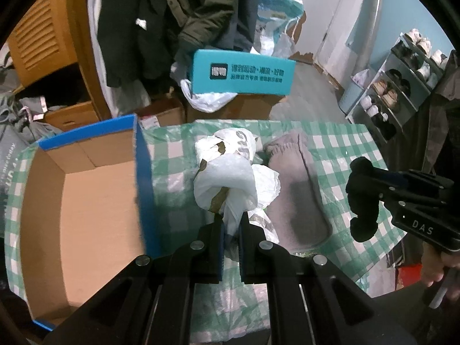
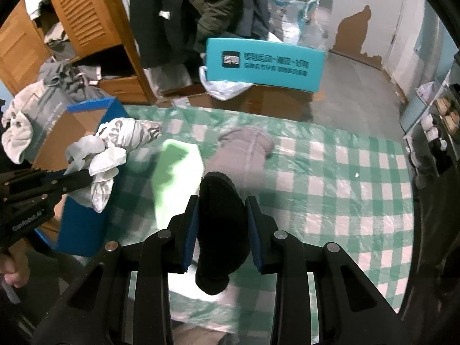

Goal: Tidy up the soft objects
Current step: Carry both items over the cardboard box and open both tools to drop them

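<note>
- Table [image 1: 339, 155] with a green and white checked cloth fills the middle of both views.
- On the left part of the table sits an open cardboard box [image 1: 86, 201] with blue outer walls. From the left camera the inside looks brown and bare.
- The left gripper [image 1: 231, 224] is squeezed almost closed on the thin twisted end of a white plastic bag bundle [image 1: 227, 175].
- The white plastic bag bundle is crumpled and knotted, with grey letters and some brown patches on it. From the right camera it hangs in the air off the fingers, just in front of the blue wall of the box.
- The right gripper [image 2: 221, 224] is pinched on a black sock [image 2: 218, 230]. Its blue pads press on both sides of the sock.
- The black sock is thick and soft. Its lower end droops under the fingers, above the cloth.
- A grey-pink soft thing [image 1: 296, 189], maybe a fuzzy sock or slipper, lies flat on the cloth, between the two held things in the left camera's view.
- A light green flat thing [image 2: 178, 172] lies on the cloth near the black sock. It is too blurry to tell what it is.
- Behind the table a teal box [image 1: 244, 73] with dark writing rests on brown cartons.
- Dark coats [image 1: 178, 14] hang behind it.
- A shoe rack [image 1: 396, 86] with shoes stands at the right side.
</note>
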Demonstrator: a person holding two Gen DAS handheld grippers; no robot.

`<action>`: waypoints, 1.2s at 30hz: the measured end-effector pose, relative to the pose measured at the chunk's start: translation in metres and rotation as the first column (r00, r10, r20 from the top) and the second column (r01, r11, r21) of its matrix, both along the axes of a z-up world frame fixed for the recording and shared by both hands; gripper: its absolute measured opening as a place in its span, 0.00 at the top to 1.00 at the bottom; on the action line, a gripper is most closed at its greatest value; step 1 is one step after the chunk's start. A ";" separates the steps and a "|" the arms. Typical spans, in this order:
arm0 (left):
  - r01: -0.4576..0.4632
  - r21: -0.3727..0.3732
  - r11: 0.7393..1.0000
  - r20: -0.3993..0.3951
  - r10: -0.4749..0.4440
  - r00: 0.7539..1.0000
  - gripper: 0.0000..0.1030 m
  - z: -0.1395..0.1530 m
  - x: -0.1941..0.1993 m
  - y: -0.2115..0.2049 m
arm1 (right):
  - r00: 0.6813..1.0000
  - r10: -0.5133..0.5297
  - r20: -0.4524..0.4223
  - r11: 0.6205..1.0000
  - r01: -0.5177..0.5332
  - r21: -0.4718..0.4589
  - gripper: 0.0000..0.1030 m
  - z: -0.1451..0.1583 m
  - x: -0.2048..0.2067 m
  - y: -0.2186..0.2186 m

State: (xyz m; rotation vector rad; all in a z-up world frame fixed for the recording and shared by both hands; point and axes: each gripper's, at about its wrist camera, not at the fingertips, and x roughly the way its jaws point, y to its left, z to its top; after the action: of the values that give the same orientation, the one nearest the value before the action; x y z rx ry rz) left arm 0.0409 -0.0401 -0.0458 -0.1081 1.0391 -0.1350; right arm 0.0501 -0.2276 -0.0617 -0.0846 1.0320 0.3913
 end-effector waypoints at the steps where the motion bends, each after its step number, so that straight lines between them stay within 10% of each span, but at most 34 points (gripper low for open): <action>1: -0.005 0.003 1.000 0.006 0.005 1.000 0.93 0.003 -0.002 0.003 | 1.000 0.008 0.005 1.000 -0.008 0.003 0.71 0.003 -0.001 0.004; 36: -0.238 0.067 0.969 0.082 0.233 0.969 0.93 0.017 -0.056 0.140 | 0.945 0.326 -0.037 0.942 -0.322 0.091 0.71 0.017 -0.011 0.221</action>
State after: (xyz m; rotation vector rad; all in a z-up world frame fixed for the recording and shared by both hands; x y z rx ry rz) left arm -0.0149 0.1004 -0.0289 -0.1555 0.9491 0.1163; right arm 0.0396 -0.0066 -0.0445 -0.1711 1.0534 0.7400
